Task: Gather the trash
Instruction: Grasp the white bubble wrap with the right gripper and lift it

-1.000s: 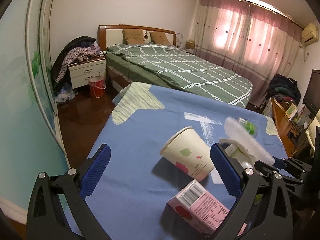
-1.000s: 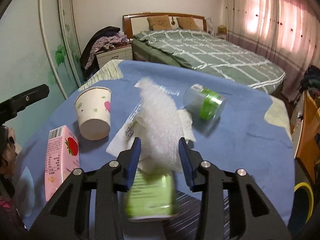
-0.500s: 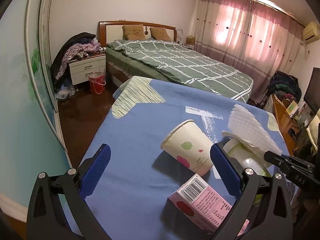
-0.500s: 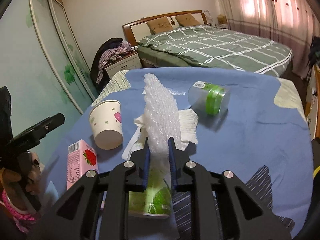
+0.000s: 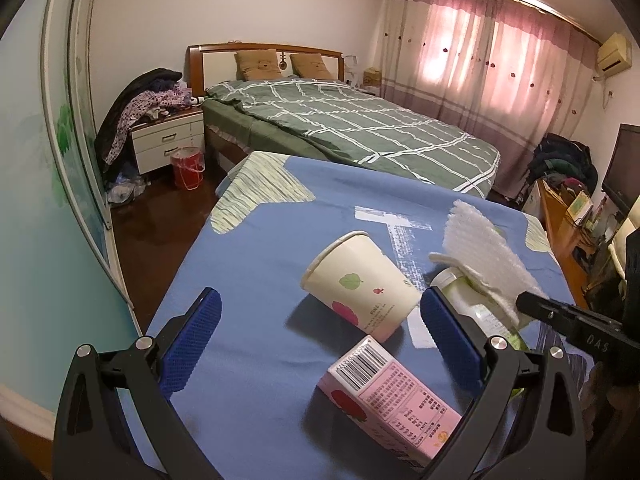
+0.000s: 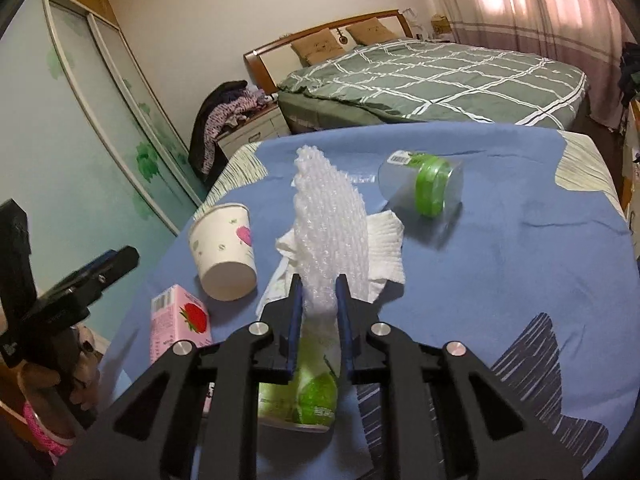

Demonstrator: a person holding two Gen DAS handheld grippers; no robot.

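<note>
Trash lies on a blue cloth-covered table (image 6: 500, 280). My right gripper (image 6: 319, 304) is shut on a sheet of white bubble wrap (image 6: 332, 220), held upright above a green-labelled bottle (image 6: 304, 396) and a white paper napkin (image 6: 384, 248); the wrap also shows in the left wrist view (image 5: 484, 256). My left gripper (image 5: 316, 344) is open and empty, above a tipped paper cup (image 5: 360, 288) and a pink juice carton (image 5: 392, 396). The cup (image 6: 224, 248), the carton (image 6: 176, 324) and a clear container with a green band (image 6: 424, 188) also lie in the right wrist view.
A bed with a green checked quilt (image 5: 352, 128) stands beyond the table. A nightstand with piled clothes (image 5: 164, 140) and a red bucket (image 5: 188, 166) are on the left by sliding wardrobe doors (image 5: 72, 128). Cluttered furniture (image 5: 568, 208) lines the right side.
My right gripper closed on the bubble wrap and lifted it upright off the table. The left gripper stayed open and drifted slightly.
</note>
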